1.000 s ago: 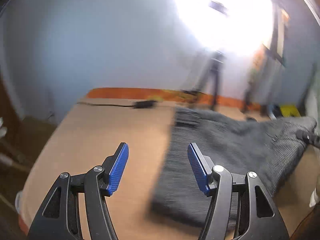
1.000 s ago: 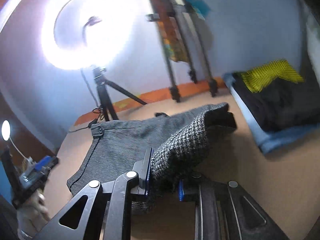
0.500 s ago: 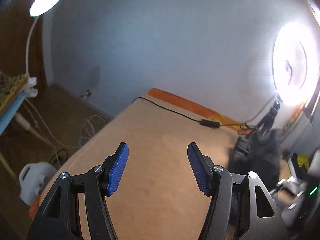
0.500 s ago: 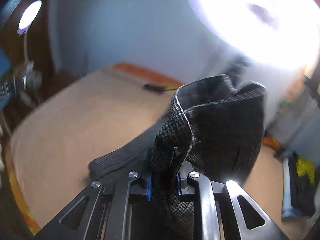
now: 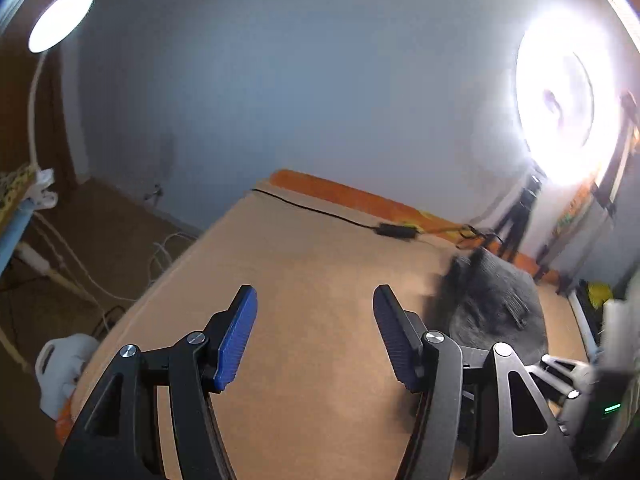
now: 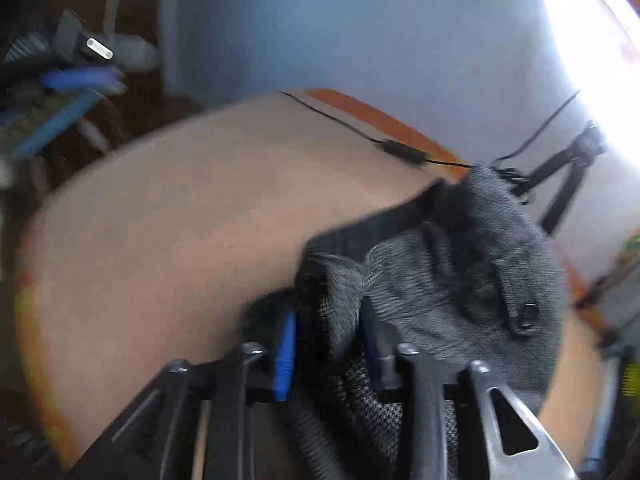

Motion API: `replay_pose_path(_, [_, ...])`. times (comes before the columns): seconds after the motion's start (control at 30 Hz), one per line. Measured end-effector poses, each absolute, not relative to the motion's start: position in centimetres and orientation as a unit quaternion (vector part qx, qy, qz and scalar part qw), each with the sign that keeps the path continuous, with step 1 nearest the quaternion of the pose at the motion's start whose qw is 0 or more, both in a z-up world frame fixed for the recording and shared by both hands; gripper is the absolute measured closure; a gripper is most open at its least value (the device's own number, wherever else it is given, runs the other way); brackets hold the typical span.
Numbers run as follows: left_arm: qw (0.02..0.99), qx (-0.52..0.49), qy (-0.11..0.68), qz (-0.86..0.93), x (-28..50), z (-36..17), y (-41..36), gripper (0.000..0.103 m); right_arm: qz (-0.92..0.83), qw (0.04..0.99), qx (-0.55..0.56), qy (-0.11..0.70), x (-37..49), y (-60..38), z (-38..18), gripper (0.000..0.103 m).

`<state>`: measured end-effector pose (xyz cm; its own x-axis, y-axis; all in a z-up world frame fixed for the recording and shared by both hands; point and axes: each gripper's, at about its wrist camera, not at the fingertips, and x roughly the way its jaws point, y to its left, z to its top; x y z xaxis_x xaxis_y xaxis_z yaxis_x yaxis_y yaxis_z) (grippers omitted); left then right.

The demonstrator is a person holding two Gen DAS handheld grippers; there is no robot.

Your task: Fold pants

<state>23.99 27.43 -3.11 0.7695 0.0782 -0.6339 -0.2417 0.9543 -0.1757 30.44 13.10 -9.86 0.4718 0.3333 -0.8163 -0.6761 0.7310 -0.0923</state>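
Letting go with the right gripper (image 6: 326, 344), whose jaws have just been opening around a fold of the pants (image 6: 460, 280) heaped at the table's (image 5: 312, 280) right side, risks the bundle slumping unfolded, since the wide-open, empty left gripper (image 5: 312, 336) hangs well apart.

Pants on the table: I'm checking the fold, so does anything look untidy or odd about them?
Yes. The grey pants lie bunched in a rumpled heap, not a flat fold. The right gripper has just been opening, with cloth between its pads. The left gripper is open over bare table.
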Motion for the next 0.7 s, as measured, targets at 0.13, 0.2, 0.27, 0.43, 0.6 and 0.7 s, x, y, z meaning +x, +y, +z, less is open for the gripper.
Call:
replay_pose_path(0.13, [0.933,-0.104,0.340,0.052,24.5,-3.5,24.5,0.043,0.364,0.830,-0.138,0.399,28.9,8.5,-6.6,0.049])
replay_pose_path(0.2, [0.932,-0.095,0.350,0.026,24.8,-4.0,22.4,0.043,0.377,0.836,-0.098,0.387,28.8,5.4,-5.0,0.048])
replay_pose_path(0.27, [0.928,-0.088,0.362,-0.004,25.1,-4.6,20.4,0.043,0.362,0.849,-0.069,0.379,29.7,2.2,-3.8,0.048])
replay_pose_path(0.43, [0.919,-0.045,0.391,-0.040,26.3,-6.6,15.9,0.043,0.302,0.872,-0.048,0.383,34.3,-2.5,-3.0,0.048])
replay_pose_path(0.6, [0.903,-0.027,0.426,-0.042,28.0,-9.2,14.2,0.043,0.286,0.871,-0.049,0.396,38.3,-2.9,-4.3,0.052])
replay_pose_path(0.7, [0.893,-0.019,0.447,-0.048,28.2,-11.0,13.5,0.057,0.287,0.866,-0.072,0.403,39.9,-0.6,-5.3,0.058])
